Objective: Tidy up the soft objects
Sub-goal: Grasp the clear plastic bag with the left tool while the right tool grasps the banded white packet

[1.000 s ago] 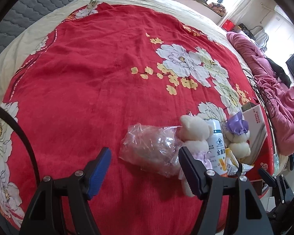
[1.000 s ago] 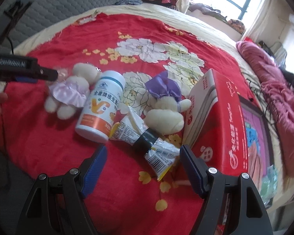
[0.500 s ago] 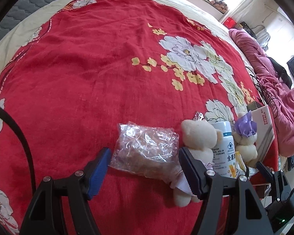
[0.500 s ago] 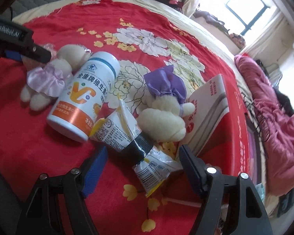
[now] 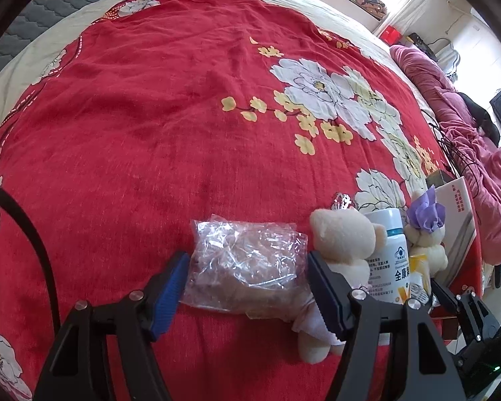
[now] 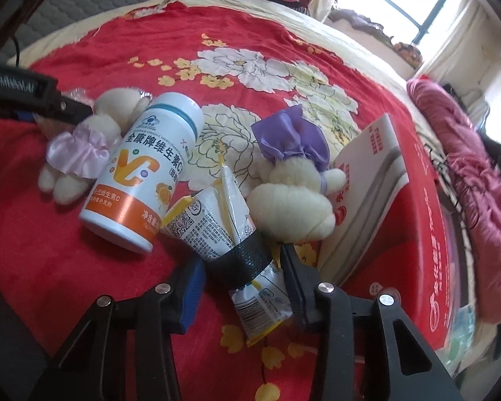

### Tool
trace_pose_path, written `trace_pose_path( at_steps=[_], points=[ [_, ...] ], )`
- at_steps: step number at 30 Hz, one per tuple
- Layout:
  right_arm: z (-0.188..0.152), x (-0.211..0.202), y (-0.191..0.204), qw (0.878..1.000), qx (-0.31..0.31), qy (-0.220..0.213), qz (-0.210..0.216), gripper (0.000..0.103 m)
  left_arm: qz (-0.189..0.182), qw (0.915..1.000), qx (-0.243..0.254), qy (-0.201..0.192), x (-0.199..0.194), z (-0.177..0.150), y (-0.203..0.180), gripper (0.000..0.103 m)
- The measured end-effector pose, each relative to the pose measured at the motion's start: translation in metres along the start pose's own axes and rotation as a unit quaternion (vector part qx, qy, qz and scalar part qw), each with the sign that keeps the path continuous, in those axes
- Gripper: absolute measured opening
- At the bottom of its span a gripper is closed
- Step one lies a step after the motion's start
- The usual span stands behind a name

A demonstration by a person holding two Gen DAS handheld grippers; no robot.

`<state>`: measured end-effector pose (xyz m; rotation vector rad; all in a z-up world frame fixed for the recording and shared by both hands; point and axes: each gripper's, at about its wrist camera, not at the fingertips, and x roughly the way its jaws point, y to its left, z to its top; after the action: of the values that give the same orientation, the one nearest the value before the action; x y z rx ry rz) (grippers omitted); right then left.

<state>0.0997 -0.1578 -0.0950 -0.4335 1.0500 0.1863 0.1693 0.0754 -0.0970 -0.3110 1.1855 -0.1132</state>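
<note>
A crumpled clear plastic bag (image 5: 247,264) lies on the red flowered bedspread (image 5: 150,117). My left gripper (image 5: 247,287) is open with its jaws on either side of the bag. Beside it lies a cream teddy bear in a pink skirt (image 5: 340,250), also in the right wrist view (image 6: 93,140). A second bear with a purple bow (image 6: 294,173) lies by a yellow-white snack pouch with a black band (image 6: 237,244). My right gripper (image 6: 242,287) is open around that pouch's lower end.
A white and orange vitamin C bottle (image 6: 143,167) lies between the bears. A red and white carton (image 6: 400,207) stands to the right at the bed's edge. A pink quilt (image 6: 467,140) lies beyond it. A grey padded headboard (image 5: 33,16) is far left.
Both grippers have moved forward and down. The left now straddles the plastic bag, and the right now straddles the snack pouch. The objects have not moved.
</note>
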Motion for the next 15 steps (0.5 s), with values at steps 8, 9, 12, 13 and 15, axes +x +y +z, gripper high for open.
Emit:
trace_pose_path(
  at_steps=[8, 9, 12, 13, 15],
  points=[
    [-0.007, -0.024, -0.017, 0.994, 0.075, 0.006, 0.076, 0.043, 0.010, 0.9998, 0.018, -0.001, -0.002, -0.001, -0.004, 0.066],
    [-0.007, -0.027, -0.021, 0.992, 0.086, 0.007, 0.087, 0.043, 0.010, 0.9998, 0.018, -0.001, -0.002, -0.001, -0.005, 0.066],
    [-0.009, -0.033, -0.022, 0.991, 0.096, 0.005, 0.093, 0.043, 0.010, 0.9998, 0.020, -0.002, -0.003, -0.001, -0.005, 0.062],
    [-0.008, -0.035, -0.023, 0.991, 0.097, 0.005, 0.091, 0.043, 0.010, 0.9997, 0.020, -0.002, -0.003, -0.001, -0.005, 0.060],
    [-0.008, -0.040, -0.024, 0.990, 0.101, 0.001, 0.097, 0.043, 0.005, 0.9998, 0.020, -0.004, -0.005, -0.002, -0.004, 0.059]
  ],
)
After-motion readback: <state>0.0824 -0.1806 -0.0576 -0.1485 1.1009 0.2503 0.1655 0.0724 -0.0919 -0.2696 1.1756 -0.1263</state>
